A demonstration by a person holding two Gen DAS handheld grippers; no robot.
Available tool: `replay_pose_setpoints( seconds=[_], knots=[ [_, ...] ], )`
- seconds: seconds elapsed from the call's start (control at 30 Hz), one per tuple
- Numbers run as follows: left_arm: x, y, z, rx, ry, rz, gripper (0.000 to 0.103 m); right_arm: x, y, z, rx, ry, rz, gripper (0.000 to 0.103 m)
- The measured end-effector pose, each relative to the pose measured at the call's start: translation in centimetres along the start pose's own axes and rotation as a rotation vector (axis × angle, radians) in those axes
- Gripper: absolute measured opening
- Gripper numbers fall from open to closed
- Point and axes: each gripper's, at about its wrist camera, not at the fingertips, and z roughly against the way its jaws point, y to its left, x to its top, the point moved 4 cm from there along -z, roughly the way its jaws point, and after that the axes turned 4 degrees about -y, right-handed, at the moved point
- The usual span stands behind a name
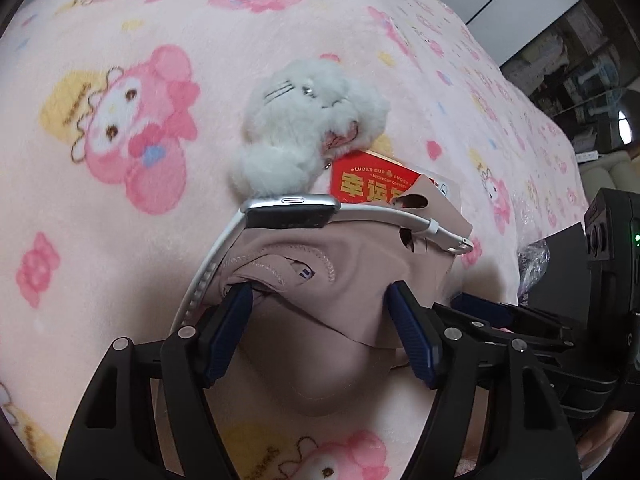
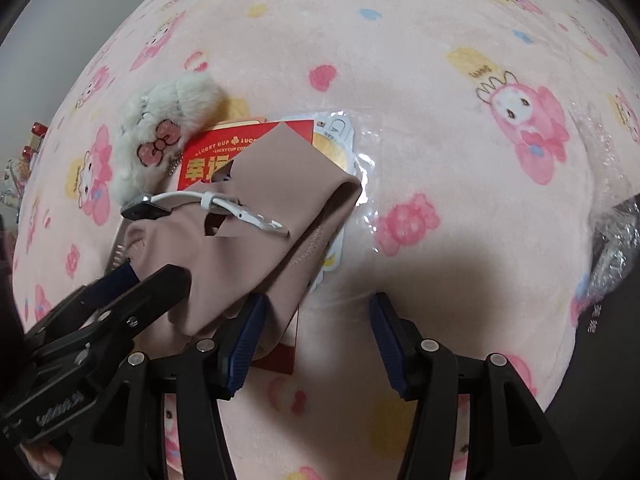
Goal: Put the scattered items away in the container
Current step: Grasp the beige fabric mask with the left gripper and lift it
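A: What could go wrong here? The left gripper [image 1: 320, 332] has its fingers wide apart around the mauve fabric pouch [image 1: 320, 300], and they grip nothing yet.

B: The smartwatch [image 1: 290, 210] is the worry — it lies on the pouch just ahead of the fingertips, its white strap draped over the cloth. If the fingers close on the fabric and lift, the watch would likely slide off onto the pink blanket [image 1: 120, 40].

A: And the rest of the pile?

B: The fluffy white plush toy [image 1: 308, 120] sits beyond the watch, leaning on the red packet [image 1: 368, 184], which is tucked partly under the pouch. Pulling the cloth may drag both along.

A: The right gripper [image 2: 316, 336]?

B: It is equally spread and holds nothing. Its left finger [image 2: 244, 344] presses against the pouch's near edge; the right finger stands over bare blanket. Clear plastic-wrapped stickers [image 2: 340, 148] lie ahead of it — slippery, judging by the shine.

A: The pose?

B: Both come in low and angled down, side by side, the left one crossing the right camera's lower left. Whether the pouch is the container cannot be told.
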Motion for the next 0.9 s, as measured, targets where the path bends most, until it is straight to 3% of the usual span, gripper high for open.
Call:
replay_pose_setpoints(
  seconds=[0.1,0.13,0.3,0.43,0.63,0.9],
  knots=[
    [-0.7,-0.5,0.0,0.003,0.020,-0.023,0.045,-0.2,0.3,0.2,0.000,-0.010,0.018,0.051],
    [-0.9,-0.7,0.2,0.006,0.021,-0.029,0.043,-0.3,0.4,0.3,0.000,-0.011,0.028,0.051],
    [-1.4,-2.1,1.8,-0.015,0.021,-0.061,0.021,-1.0,1.7,1.0,0.048,-0.012,0.065,0.025],
    [-2.2,-3.7,4.1,-0.069,0.007,-0.099,0.016,-1.9,2.5,2.3,0.053,-0.024,0.096,0.018],
    [-2.8,-5.3,6.8,-0.112,-0.018,-0.136,0.014,-3.7,2.1,5.2,0.146,-0.060,0.055,0.011],
    [-4.0,-3.1,11.6,-0.132,-0.111,-0.055,0.015,-5.9,-1.0,8.2,0.160,-0.109,-0.026,0.011]
  ],
)
